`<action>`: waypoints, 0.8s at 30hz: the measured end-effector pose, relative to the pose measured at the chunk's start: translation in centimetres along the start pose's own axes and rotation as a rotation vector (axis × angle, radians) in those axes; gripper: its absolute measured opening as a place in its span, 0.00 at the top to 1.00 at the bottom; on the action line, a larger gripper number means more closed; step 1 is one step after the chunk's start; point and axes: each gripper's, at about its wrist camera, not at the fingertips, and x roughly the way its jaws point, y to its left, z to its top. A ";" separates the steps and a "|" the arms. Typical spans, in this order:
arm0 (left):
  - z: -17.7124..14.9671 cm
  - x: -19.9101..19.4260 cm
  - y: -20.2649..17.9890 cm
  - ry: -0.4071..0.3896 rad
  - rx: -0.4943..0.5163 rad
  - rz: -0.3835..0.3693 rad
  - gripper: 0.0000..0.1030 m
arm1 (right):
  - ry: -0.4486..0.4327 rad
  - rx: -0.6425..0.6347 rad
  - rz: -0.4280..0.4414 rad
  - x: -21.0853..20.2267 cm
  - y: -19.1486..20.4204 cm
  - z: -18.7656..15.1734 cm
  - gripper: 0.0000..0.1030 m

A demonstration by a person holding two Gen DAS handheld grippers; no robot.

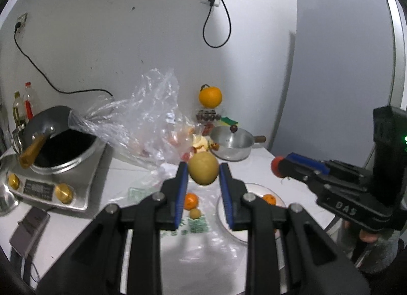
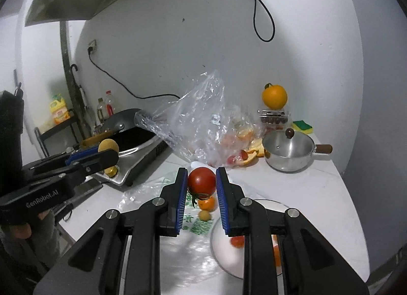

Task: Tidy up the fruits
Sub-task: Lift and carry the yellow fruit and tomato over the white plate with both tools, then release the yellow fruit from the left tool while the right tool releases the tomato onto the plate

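Observation:
My left gripper (image 1: 203, 174) is shut on a yellow-green pear (image 1: 203, 169), held above the white counter; it also shows at the left of the right wrist view (image 2: 108, 148). My right gripper (image 2: 201, 180) is shut on a red tomato (image 2: 201, 181), held above the counter; it shows at the right of the left wrist view (image 1: 277, 166). A glass plate (image 1: 254, 189) (image 2: 269, 204) lies below with small oranges (image 1: 269, 198) (image 2: 237, 241) on it. A small orange (image 1: 190, 200) (image 2: 207, 204) and a small yellow fruit (image 1: 195, 213) (image 2: 204, 215) lie on flat plastic.
A crumpled clear bag (image 1: 150, 119) (image 2: 203, 119) with peels stands behind. A wok on an induction cooker (image 1: 61, 147) (image 2: 132, 139) is at the left. A steel pot (image 1: 232, 143) (image 2: 290, 151), a big orange (image 1: 210, 97) (image 2: 274, 97) on a box and a sponge (image 2: 302, 126) are at the back right.

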 end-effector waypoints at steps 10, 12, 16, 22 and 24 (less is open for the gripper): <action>-3.2 5.6 -4.6 0.107 0.004 -0.020 0.75 | 0.076 0.023 -0.009 2.6 -5.6 -3.9 0.76; -3.6 6.6 -5.5 0.121 0.005 -0.020 0.75 | 0.084 0.037 -0.003 3.0 -6.5 -4.6 0.76; -4.3 8.3 -7.6 0.139 0.035 -0.027 0.75 | 0.080 0.040 0.000 3.4 -7.9 -5.7 0.76; -5.9 11.0 -9.4 0.205 0.072 -0.029 0.75 | 0.078 0.029 -0.002 4.2 -9.5 -7.5 0.76; -6.6 12.0 -9.7 0.237 0.077 -0.035 0.75 | 0.080 0.018 -0.019 4.7 -9.9 -8.1 0.76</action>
